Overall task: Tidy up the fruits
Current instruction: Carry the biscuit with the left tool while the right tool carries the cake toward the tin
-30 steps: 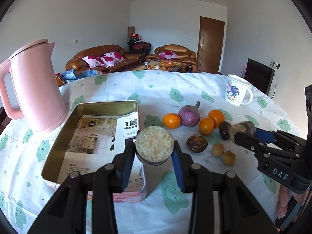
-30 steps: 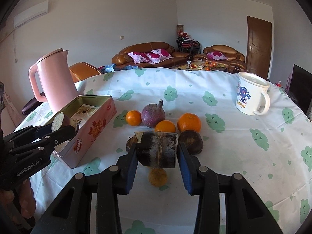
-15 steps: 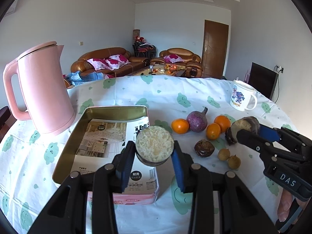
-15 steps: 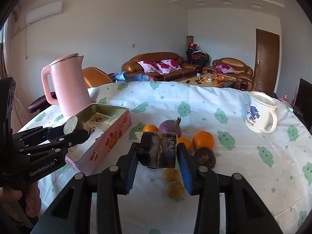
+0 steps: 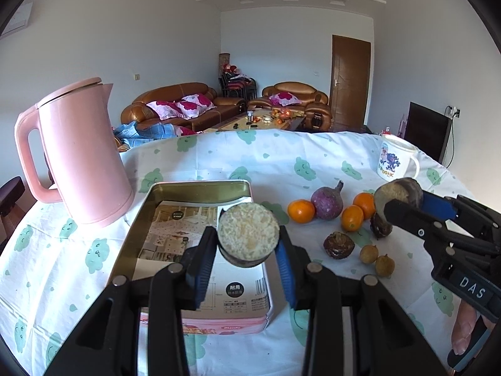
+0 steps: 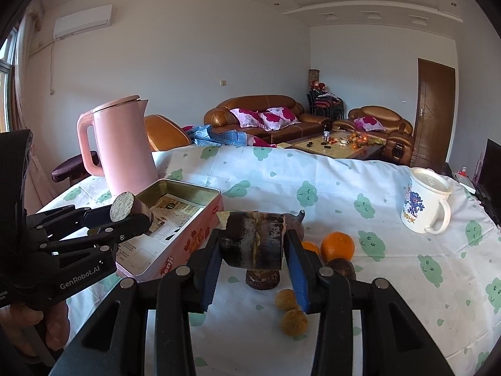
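Note:
My left gripper (image 5: 247, 253) is shut on a short piece of sugarcane (image 5: 248, 234), cut end facing the camera, held above the near end of the open pink tin (image 5: 162, 206). My right gripper (image 6: 252, 258) is shut on a dark piece of sugarcane (image 6: 253, 241), held above the fruit on the table; it also shows in the left wrist view (image 5: 404, 202). On the cloth lie three oranges (image 5: 301, 210), a purple round fruit (image 5: 326, 202), a dark passion fruit (image 5: 338, 245) and two small brown longans (image 5: 375, 260).
A pink kettle (image 5: 78, 159) stands left of the tin. A white mug (image 5: 394, 161) stands at the far right of the table. The tin holds a printed paper (image 5: 175, 228). Sofas and a coffee table are beyond the table edge.
Both grippers have risen with their sugarcane pieces; the table and fruit look lower and farther. The left gripper has come back over the tin's near end.

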The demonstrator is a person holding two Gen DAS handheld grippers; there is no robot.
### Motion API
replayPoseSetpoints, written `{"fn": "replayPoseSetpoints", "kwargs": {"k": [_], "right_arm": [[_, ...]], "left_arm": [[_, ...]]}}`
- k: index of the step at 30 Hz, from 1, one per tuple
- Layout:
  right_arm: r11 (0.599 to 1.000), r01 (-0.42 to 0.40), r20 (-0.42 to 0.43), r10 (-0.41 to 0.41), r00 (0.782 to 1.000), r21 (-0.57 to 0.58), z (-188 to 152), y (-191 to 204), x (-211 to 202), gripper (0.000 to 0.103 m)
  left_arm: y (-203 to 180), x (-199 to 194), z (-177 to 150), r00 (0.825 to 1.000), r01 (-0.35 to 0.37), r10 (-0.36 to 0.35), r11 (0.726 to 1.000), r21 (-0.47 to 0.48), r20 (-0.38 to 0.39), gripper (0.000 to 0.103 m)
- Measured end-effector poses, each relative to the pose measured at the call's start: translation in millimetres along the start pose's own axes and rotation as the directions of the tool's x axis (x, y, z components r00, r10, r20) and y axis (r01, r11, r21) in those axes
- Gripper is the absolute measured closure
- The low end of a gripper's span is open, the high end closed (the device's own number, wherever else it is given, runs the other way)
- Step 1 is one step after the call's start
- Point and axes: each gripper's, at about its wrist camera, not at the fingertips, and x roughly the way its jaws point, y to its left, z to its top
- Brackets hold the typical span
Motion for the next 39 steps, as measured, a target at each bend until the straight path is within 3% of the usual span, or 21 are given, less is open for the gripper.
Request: {"fn": "replayPoseSetpoints", "kwargs": {"k": [20,39], "right_arm": [[0.996,-0.04,0.019,0.042,0.999,-0.079,28,33,16,0.061],[0.989,-0.087,-0.018,0.085,0.996,-0.119,43,61,53,0.061]], "left_arm": [[27,6,8,0.999,-0.05,0.05,0.999,-0.006,0.004,0.064],[60,28,12,0.996,-0.084,0.083,0.996,-0.021,-0.017,0.064]]}}
